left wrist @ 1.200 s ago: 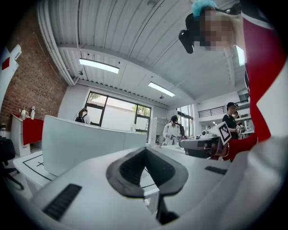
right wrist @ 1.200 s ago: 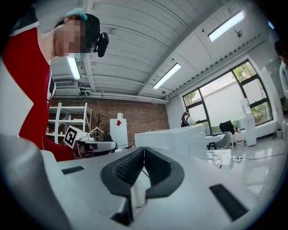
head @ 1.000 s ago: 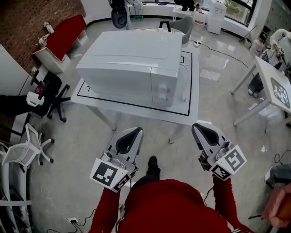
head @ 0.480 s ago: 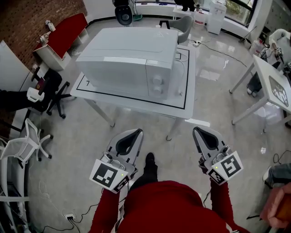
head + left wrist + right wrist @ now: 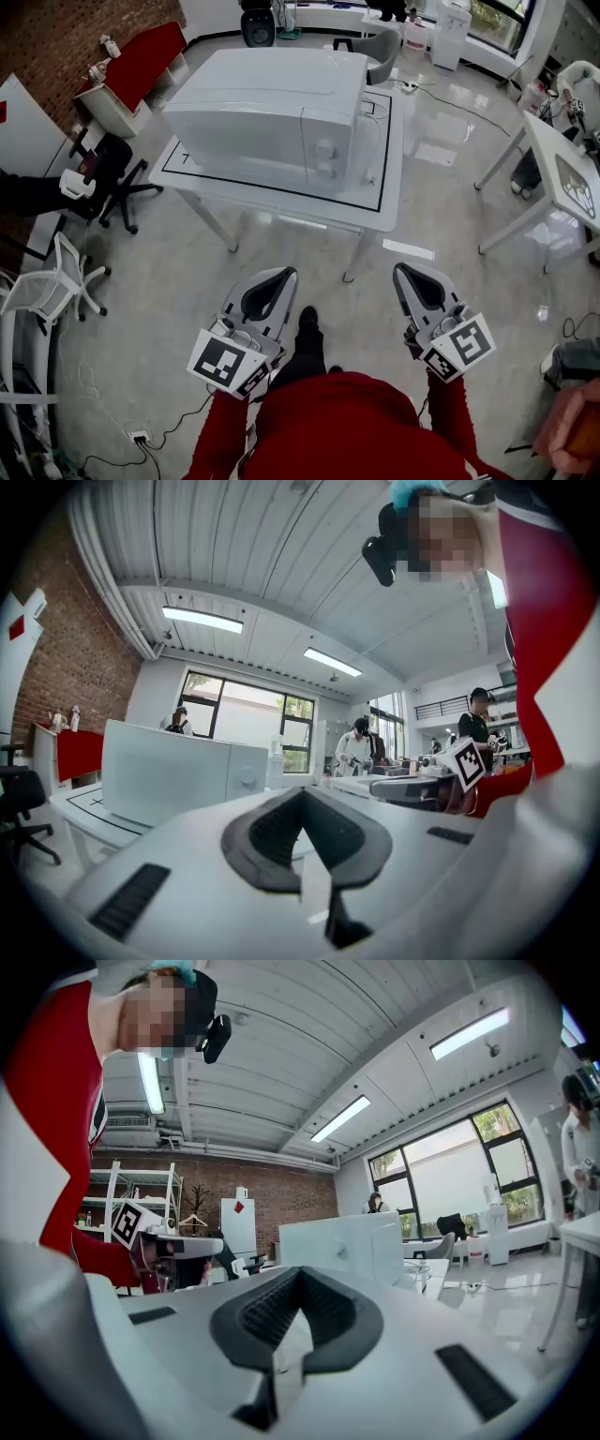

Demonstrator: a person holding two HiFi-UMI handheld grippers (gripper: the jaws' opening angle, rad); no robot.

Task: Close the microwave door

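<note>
A white microwave [image 5: 272,108] stands on a white table [image 5: 375,202] ahead of me, its door lying flush with the front and two knobs at its right side. It shows as a pale box in the left gripper view [image 5: 178,771] and in the right gripper view [image 5: 352,1241]. My left gripper [image 5: 282,275] and right gripper [image 5: 405,271] hang side by side over the floor, well short of the table. Both are shut with nothing between the pads.
A red-topped shelf [image 5: 131,70] stands along the brick wall at the left. A black office chair [image 5: 108,183] and a white chair [image 5: 56,286] sit left of the table. Another white table [image 5: 562,178] stands at the right. Cables lie on the floor.
The table and microwave have slid up and away in the head view as I stepped back. Both grippers stay shut and hold their places in the frame.
</note>
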